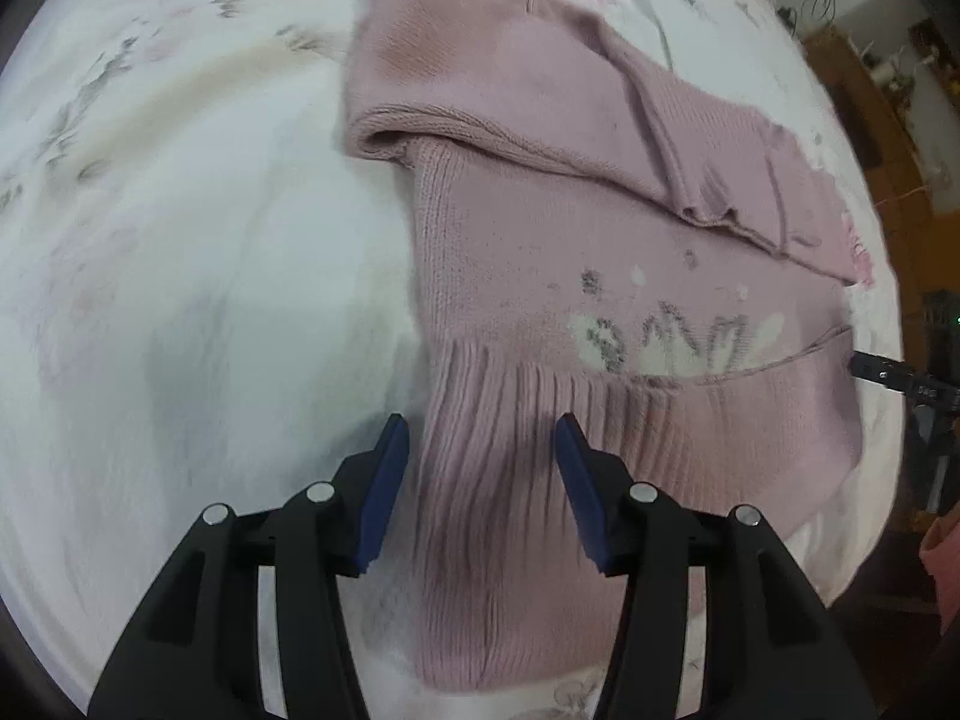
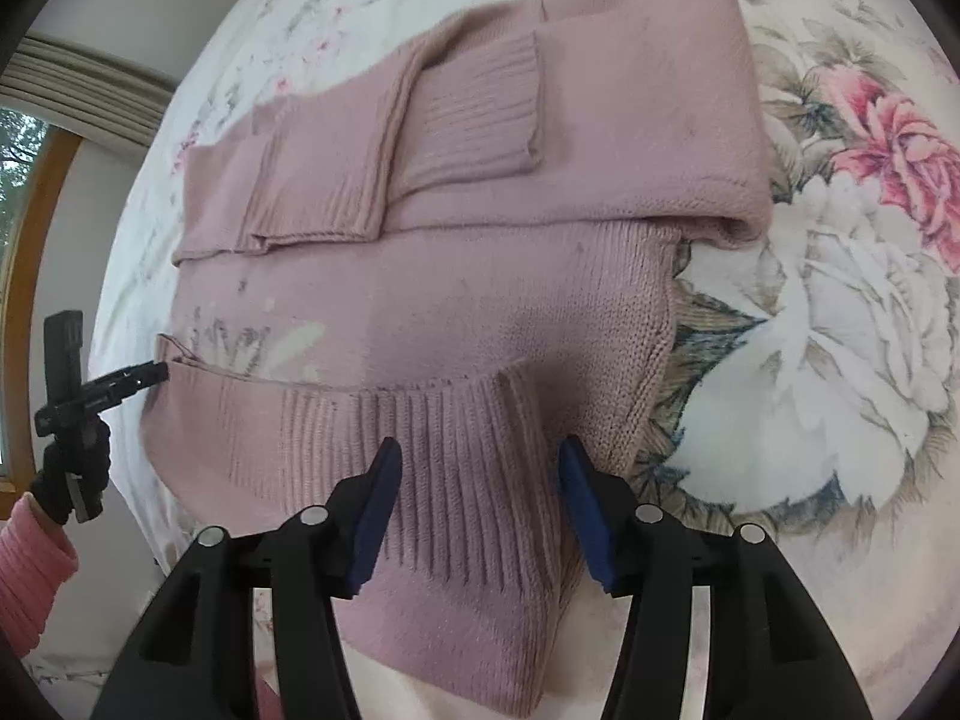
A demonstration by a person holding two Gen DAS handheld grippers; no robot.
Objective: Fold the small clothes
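dusty pink knit sweater with a white and grey motif just above its ribbed hem, lying on a white bedsheet printed with pink roses, blue fingers on black grippers

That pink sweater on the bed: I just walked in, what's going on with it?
A person is folding the pink knit sweater on a floral bedsheet, one handheld gripper per hand. Both sleeves are already folded across the body. The left gripper and right gripper are open, each over an end of the ribbed hem.
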